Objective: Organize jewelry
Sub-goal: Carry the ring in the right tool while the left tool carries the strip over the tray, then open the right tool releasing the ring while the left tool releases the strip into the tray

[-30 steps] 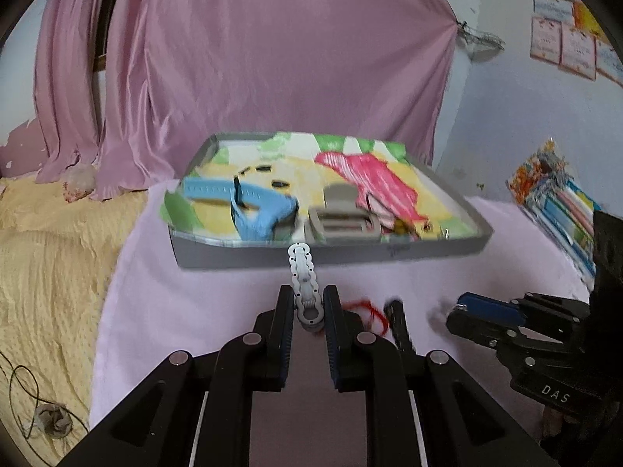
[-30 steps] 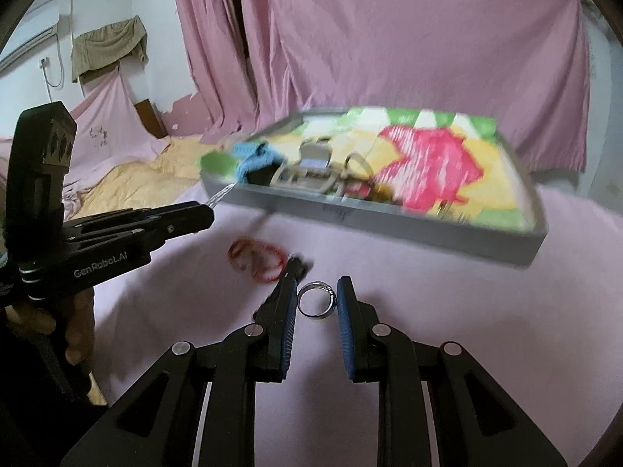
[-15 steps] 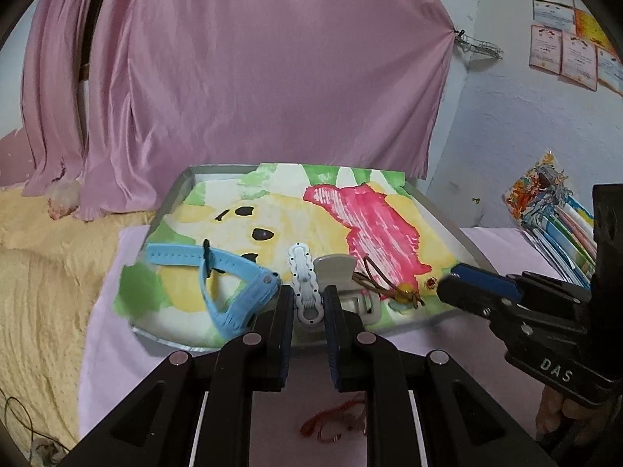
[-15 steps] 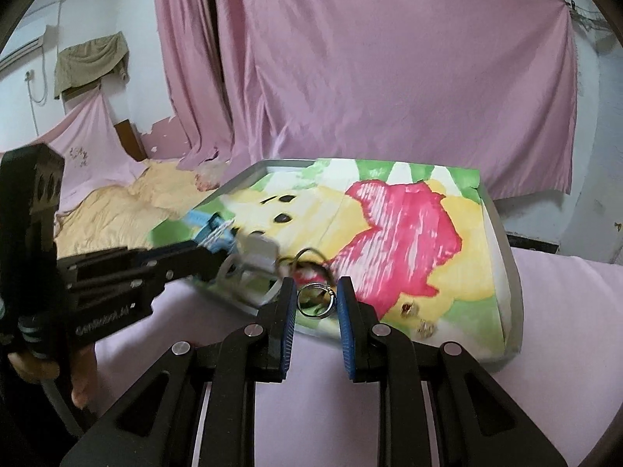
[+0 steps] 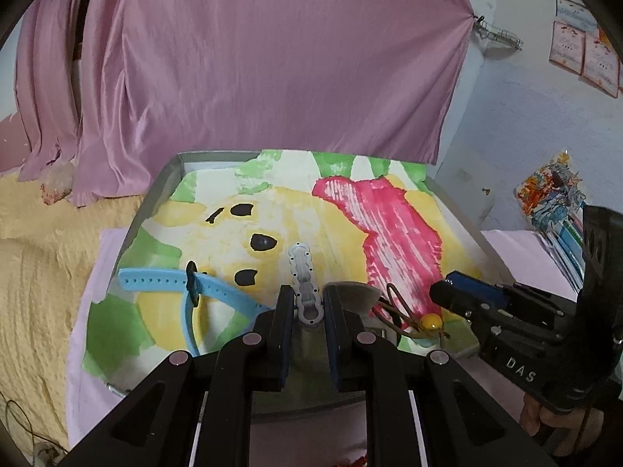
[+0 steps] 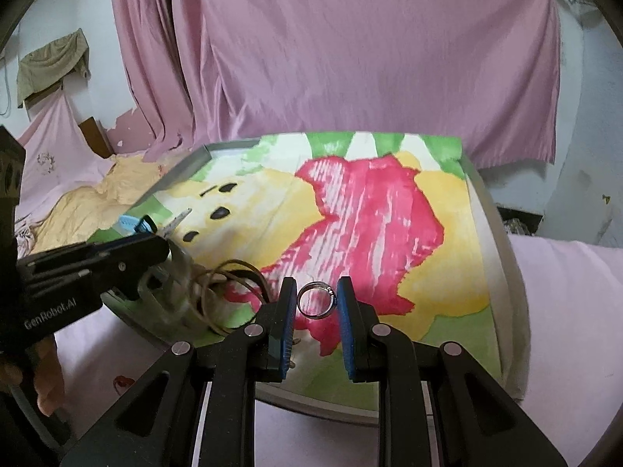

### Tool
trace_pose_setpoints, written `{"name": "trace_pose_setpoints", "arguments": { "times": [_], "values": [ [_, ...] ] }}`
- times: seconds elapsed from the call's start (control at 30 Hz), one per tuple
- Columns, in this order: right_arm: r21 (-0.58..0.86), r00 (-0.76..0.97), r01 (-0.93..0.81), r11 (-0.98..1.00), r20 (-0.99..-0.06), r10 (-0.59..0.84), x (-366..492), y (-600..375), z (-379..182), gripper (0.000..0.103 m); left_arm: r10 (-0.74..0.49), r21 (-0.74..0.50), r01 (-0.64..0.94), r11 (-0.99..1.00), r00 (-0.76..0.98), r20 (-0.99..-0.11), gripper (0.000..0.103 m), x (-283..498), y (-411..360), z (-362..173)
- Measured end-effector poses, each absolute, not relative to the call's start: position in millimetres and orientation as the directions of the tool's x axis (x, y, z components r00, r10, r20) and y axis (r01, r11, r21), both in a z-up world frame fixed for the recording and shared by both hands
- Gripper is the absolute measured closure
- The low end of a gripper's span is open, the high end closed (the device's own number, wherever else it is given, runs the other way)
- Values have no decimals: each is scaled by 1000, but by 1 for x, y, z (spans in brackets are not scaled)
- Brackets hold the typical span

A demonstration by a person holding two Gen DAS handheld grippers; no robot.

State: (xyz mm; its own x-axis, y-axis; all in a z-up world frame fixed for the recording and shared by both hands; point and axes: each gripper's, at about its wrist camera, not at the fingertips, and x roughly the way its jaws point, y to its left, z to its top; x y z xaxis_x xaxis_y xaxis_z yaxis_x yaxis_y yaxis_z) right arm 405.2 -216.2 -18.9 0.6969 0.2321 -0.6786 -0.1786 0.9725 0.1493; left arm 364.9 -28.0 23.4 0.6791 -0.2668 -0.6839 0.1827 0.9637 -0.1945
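Jewelry already lies in the tray (image 5: 155,190): through the left wrist camera a blue silicone watch strap (image 5: 183,284) curls on the painted paper lining, and a brown loop with a yellow bead (image 5: 430,321) rests near the front edge beside a grey, dull piece only partly visible. The left gripper (image 5: 307,309) is clamped on one end of a pale, flat linked bracelet (image 5: 301,272), whose free end stretches forward over the yellow patch. The right gripper (image 5: 459,295) reaches in from the right.

From the right wrist camera, the right gripper (image 6: 316,303) pinches a thin, shiny metal ring (image 6: 316,299) between its blue ribbed pads, held above the red area of the lining. The tray's grey metal wall (image 6: 187,167) is straight and low. A red item (image 6: 122,381) on the pink cloth outside the tray looks yet to be collected. By this showing the sorting is well along: both held pieces need setting down, then the red one.
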Motion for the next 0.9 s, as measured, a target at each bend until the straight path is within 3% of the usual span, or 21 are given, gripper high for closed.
{"name": "trace_pose_setpoints", "arguments": {
  "times": [0.47,0.73,0.83,0.9],
  "values": [
    [161,657,-186,969,-713,245,412,-214,-29,84,-253,-170,189,967,666,-701,88,370,-33,22],
    [164,676,-181,970,-695,244,408,-216,-25,75,-254,-173,186,967,669,-699,84,368,-33,23],
    [156,698,-172,973,-678,232,403,-217,-20,72,-252,-177,180,968,685,-683,72,365,-30,25],
    [155,713,-167,974,-663,228,399,-219,-16,62,-251,-184,171,968,700,-668,55,361,-27,28]
  ]
}}
